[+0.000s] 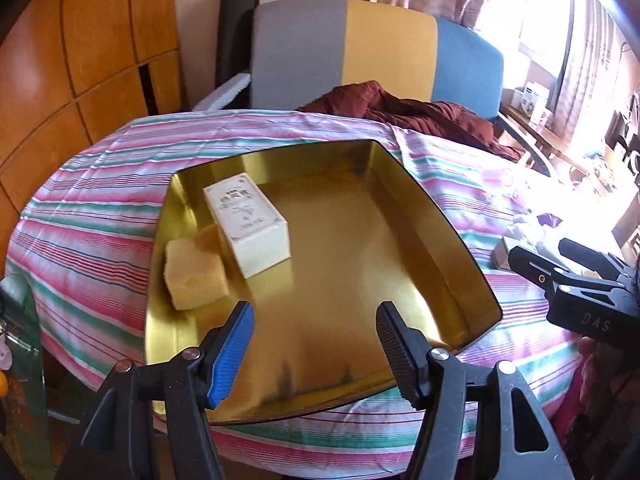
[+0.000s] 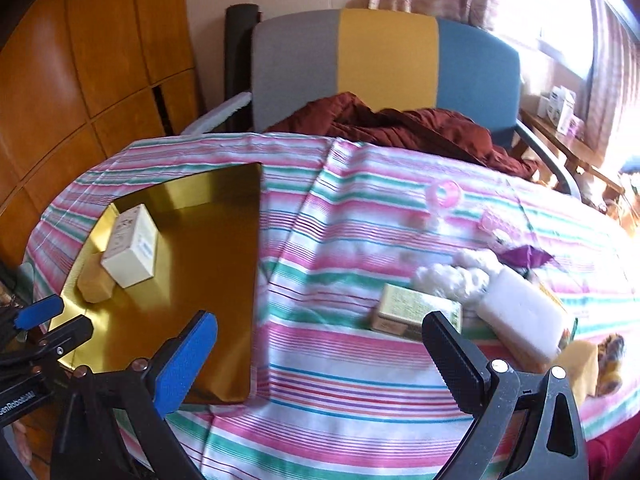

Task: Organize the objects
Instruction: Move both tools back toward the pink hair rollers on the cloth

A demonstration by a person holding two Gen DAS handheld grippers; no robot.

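Observation:
A gold metal tray (image 1: 448, 236) (image 2: 224, 216) lies on the striped tablecloth. In its left part a white printed box (image 1: 248, 224) (image 2: 132, 248) rests against a yellow sponge block (image 1: 196, 276) (image 2: 94, 284). My left gripper (image 1: 316, 320) hovers open over the tray's near end, nothing between its fingers; it shows at the left edge of the right wrist view (image 2: 52, 316). My right gripper (image 2: 320, 344) stands open above bare cloth, right of the tray, short of a small gold box (image 2: 412, 312). Beside that box lie a white bar (image 2: 520, 316) and cotton fluff (image 2: 452, 276).
A chair (image 2: 384, 68) with grey, yellow and blue panels stands behind the table, dark red cloth (image 2: 400, 128) heaped on it. Pink rings (image 2: 444, 196), purple scraps (image 2: 524, 256) and a yellow patterned item (image 2: 600, 364) lie at the right. Wooden cabinets (image 1: 80, 60) stand left.

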